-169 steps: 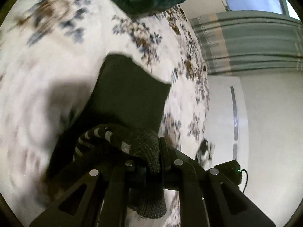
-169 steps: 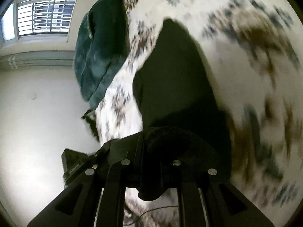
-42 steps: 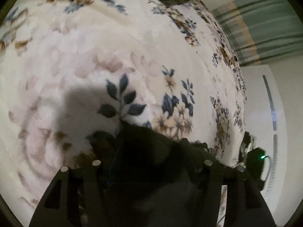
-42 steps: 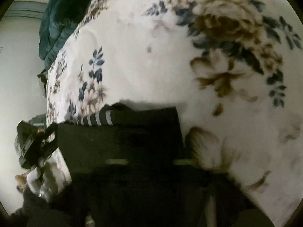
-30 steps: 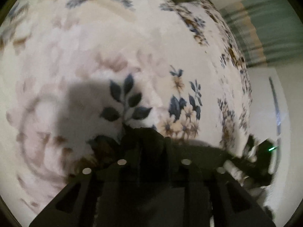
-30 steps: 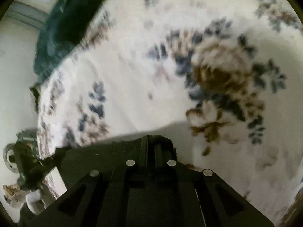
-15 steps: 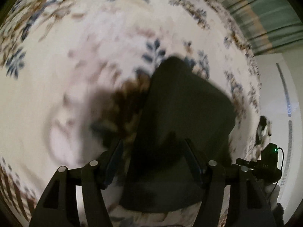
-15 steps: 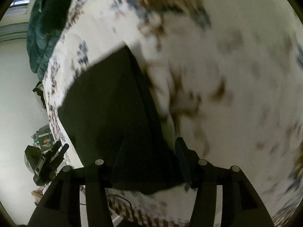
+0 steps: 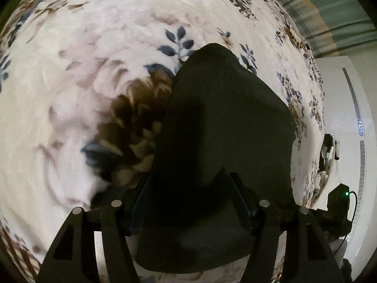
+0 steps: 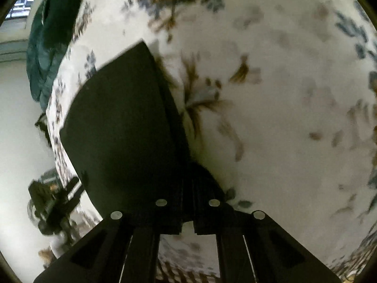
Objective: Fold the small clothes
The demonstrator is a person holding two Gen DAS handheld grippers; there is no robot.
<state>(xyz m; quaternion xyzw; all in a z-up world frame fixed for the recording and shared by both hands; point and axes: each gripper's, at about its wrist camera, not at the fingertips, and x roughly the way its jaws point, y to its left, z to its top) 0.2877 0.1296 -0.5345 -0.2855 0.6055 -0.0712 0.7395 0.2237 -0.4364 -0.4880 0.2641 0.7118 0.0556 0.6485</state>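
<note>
A dark folded cloth [image 9: 223, 127] lies flat on the flowered bed [image 9: 99, 54]. My left gripper [image 9: 188, 202] hangs spread over its near edge; my right gripper [image 10: 187, 202] has just pinched shut, empty. Soft, limp, light; best taken by a corner.

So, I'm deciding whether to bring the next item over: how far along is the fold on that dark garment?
Done, by the look of it: the dark garment lies as a flat, compact shape on the floral blanket. In hand: nothing. The left gripper stands open over it, pads clear; the right gripper has just snapped shut, nothing visibly pinched. Left: perhaps a last tidy, then the next piece.
</note>
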